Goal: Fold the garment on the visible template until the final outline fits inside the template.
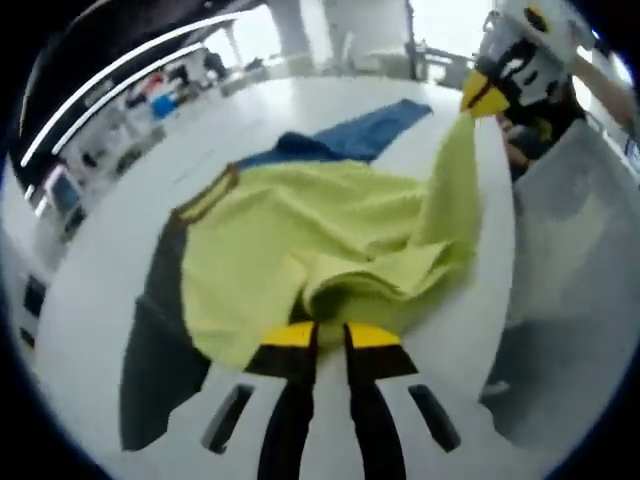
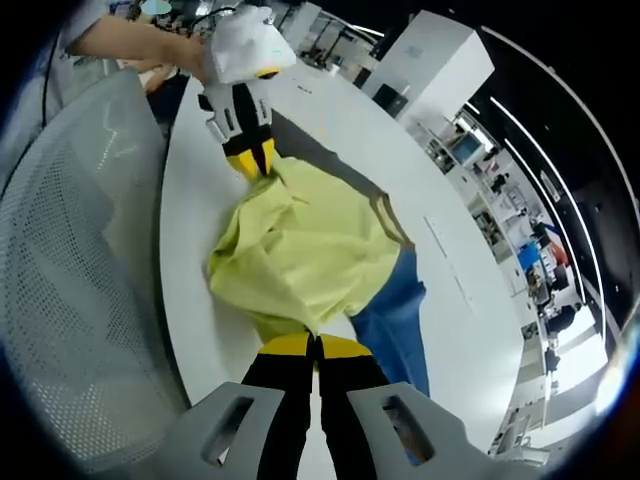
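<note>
A yellow-green garment (image 1: 300, 240) lies bunched on the white table (image 1: 120, 260), with a brown-trimmed edge (image 1: 205, 195) and a dark grey part (image 1: 155, 340) at its left. A blue sheet (image 1: 370, 130) lies flat under its far side. My left gripper (image 1: 330, 337) is shut on a near fold of the cloth. My right gripper (image 1: 487, 100) holds a corner raised, so the cloth hangs from it in a strip. In the right gripper view, the right gripper (image 2: 315, 347) pinches the garment (image 2: 300, 250) beside the blue sheet (image 2: 395, 320), and the left gripper (image 2: 252, 160) grips the far edge.
A grey mesh chair (image 2: 70, 250) stands close against the table's edge (image 2: 175, 300), seen also as the chair (image 1: 570, 260) in the left gripper view. A person's hand (image 2: 150, 45) holds the left gripper. A white cabinet (image 2: 430, 60) and shelves stand beyond the table.
</note>
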`<state>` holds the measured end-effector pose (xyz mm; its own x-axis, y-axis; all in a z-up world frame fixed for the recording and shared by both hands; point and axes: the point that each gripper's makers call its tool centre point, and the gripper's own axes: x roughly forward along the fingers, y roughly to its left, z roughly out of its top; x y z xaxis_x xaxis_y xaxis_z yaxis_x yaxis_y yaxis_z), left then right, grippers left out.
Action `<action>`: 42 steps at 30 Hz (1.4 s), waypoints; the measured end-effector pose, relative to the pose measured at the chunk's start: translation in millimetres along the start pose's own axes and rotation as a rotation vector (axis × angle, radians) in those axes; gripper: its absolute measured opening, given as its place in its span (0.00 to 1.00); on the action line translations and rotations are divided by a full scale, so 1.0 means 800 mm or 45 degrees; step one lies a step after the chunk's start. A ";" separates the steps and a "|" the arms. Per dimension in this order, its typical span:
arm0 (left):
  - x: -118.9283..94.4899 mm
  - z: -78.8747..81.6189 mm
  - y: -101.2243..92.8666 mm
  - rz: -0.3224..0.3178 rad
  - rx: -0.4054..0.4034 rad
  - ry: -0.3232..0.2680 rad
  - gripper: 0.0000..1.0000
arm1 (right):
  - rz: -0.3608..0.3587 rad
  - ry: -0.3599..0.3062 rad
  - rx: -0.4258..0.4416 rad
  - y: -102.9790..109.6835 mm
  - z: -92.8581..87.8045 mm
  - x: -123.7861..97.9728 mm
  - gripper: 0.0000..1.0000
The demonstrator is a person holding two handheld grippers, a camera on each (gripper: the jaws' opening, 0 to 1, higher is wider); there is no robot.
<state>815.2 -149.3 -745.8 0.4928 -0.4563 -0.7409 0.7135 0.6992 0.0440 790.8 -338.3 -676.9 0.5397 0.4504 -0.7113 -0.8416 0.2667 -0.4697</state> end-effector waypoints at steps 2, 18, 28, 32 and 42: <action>0.001 0.001 0.005 0.023 -0.026 -0.018 0.12 | -0.001 0.000 0.002 0.000 -0.001 -0.001 0.01; 0.026 0.016 0.010 0.100 -0.112 -0.035 0.04 | -0.001 0.002 0.017 0.001 -0.005 0.000 0.01; -0.006 0.008 0.000 0.102 0.105 0.032 0.00 | -0.002 -0.017 0.053 0.001 -0.007 -0.010 0.01; -0.037 0.002 -0.008 0.090 0.225 0.065 0.00 | 0.013 -0.040 0.061 0.004 -0.004 -0.019 0.01; -0.122 -0.025 -0.033 0.017 0.369 0.177 0.00 | 0.084 -0.075 0.041 0.022 0.004 -0.049 0.01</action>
<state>738.4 -112.3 -688.0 0.4447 -0.3548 -0.8224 0.8295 0.5094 0.2288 754.6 -348.7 -655.3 0.4815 0.5168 -0.7078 -0.8761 0.2614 -0.4051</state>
